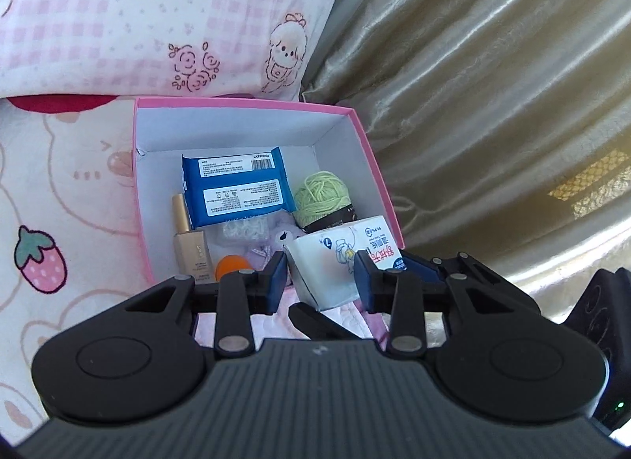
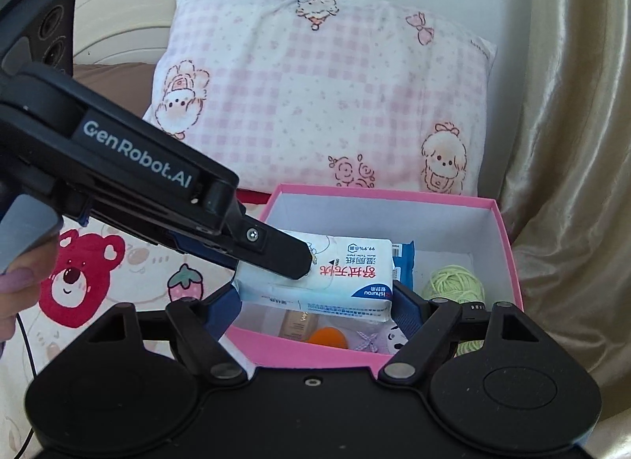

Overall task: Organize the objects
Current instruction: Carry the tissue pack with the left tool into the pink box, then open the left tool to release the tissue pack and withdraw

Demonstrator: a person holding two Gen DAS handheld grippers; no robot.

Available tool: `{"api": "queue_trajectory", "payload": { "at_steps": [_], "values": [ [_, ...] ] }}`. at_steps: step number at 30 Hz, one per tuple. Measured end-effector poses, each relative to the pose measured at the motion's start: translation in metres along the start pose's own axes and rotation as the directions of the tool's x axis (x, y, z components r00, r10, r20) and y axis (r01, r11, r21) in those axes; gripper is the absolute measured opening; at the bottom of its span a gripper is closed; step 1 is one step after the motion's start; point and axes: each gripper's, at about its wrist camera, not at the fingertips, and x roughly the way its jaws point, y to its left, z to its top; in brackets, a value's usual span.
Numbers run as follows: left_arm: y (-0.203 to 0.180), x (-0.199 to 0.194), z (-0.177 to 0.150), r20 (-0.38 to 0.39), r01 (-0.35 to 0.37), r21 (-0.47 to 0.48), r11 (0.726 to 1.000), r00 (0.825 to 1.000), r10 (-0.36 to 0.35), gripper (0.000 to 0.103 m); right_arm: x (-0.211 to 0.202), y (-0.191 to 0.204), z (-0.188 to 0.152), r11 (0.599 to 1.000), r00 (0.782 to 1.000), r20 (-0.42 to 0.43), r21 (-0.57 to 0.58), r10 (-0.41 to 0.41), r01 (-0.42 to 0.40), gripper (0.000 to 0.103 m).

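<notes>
Wipes pack (image 2: 315,277) over box (image 2: 508,246) front; yarn (image 2: 453,281) inside (right)

You're in a home bedroom: cartoon-print pillow (image 2: 327,92), strawberry bedsheet (image 1: 59,198), curved headboard (image 2: 130,1), satin curtain (image 1: 493,84).

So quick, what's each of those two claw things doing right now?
Left gripper: closed on one end of the white wipes pack.
Right gripper: closed across that same pack's width, over the pink box.

Printed bed (image 1: 59,191) bears pink box (image 1: 378,183) and pillow (image 1: 157,17).
</notes>
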Motion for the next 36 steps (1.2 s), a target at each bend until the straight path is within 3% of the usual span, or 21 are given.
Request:
{"api": "queue_trajectory", "payload": {
  "at_steps": [6, 18, 24, 30, 36],
  "values": [
    [0.022, 0.045, 0.008, -0.041, -0.030, -0.098, 0.995, 0.999, 0.026, 0.036, 0.038, -0.025, -0.008, 0.998, 0.996, -0.072, 0.051, 0.050, -0.046, 0.084],
    [0.055, 0.106, 0.013, -0.079, -0.093, -0.156, 0.983, 0.994, 0.082, 0.035, 0.105, -0.050, -0.020, 0.985, 0.974, -0.207, 0.165, 0.093, -0.060, 0.086],
    [0.063, 0.122, 0.014, -0.098, -0.118, -0.183, 0.976, 0.990, 0.101, 0.034, 0.124, -0.056, -0.026, 0.987, 0.963, -0.257, 0.159, 0.077, -0.036, 0.086],
    [0.059, 0.113, 0.013, -0.060, -0.142, -0.161, 0.977, 0.989, 0.134, 0.037, 0.111, -0.063, -0.025, 0.989, 0.968, -0.246, 0.149, 0.049, -0.012, 0.086],
    [0.043, 0.078, 0.006, -0.054, -0.151, -0.136, 0.979, 0.988, 0.145, 0.043, 0.067, -0.058, -0.018, 0.996, 0.984, -0.177, 0.093, 0.012, 0.004, 0.086]
  ]
}}
